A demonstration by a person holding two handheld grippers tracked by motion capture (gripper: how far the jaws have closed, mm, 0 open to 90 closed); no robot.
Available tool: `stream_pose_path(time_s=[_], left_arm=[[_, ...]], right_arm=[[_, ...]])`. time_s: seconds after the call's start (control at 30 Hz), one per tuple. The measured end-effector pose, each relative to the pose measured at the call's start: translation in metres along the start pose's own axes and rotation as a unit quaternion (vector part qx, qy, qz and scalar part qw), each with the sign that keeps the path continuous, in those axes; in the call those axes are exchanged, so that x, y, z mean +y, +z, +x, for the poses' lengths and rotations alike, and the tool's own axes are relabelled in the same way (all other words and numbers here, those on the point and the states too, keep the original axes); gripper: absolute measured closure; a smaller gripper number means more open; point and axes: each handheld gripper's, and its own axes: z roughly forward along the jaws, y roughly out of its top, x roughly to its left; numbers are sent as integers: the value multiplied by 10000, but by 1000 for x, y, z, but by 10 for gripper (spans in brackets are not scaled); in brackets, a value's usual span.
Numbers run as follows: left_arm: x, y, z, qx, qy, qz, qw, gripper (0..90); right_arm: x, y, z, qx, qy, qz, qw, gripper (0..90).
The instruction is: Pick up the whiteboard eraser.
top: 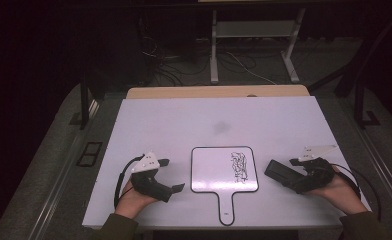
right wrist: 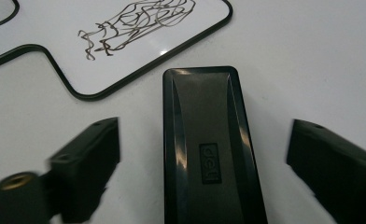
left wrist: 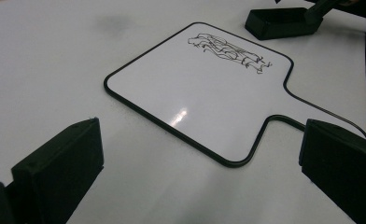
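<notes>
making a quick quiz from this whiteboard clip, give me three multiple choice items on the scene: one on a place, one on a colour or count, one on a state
1. Where does the black eraser lie?
A. on the paddle-shaped whiteboard
B. on the table, off the whiteboard's right edge
C. beside the left claw

2. What colour is the scribble on the whiteboard?
A. red
B. blue
C. black

3. How does the right claw stand to the eraser?
A. jaws either side of it, gaps visible, not pressing
C. clamped on it and lifted off the table
B. far from it, over the whiteboard

Answers:
1 B, the high view shows the eraser on the table right of the board.
2 C, the lines are dark black in all views.
3 A, the right gripper view shows table surface between each jaw and the eraser.
</notes>
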Motion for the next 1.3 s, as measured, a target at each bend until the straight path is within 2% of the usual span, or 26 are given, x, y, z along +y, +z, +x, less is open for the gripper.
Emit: stream_pose_path(time_s=[0.13, 0.3, 0.5, 0.6, 0.67, 1.2, 1.3], left_arm=[[0, 0, 0, -16, 14, 10, 10000, 0], [0, 0, 0, -21, 11, -7, 10000, 0], [1, 0, 0, -24, 8, 1, 10000, 0], [1, 0, -1, -24, 7, 2, 10000, 0], [1, 0, -1, -27, 7, 5, 10000, 0], [1, 1, -1, -32, 2, 15, 10000, 0], [1, 1, -1, -29, -1, 15, 10000, 0]], right_arm=[[1, 0, 0, -54, 5, 76, 10000, 151], [1, 2, 1, -10, 7, 171, 9999, 184], [2, 6, 4, -127, -174, 289, 9994, 183], [2, 8, 4, -110, -162, 359, 9992, 198], [1, 10, 3, -180, -193, 443, 9987, 220], [-1, 15, -2, -72, -115, 582, 9982, 370], [-2, 15, -3, -47, -90, 584, 9982, 374]])
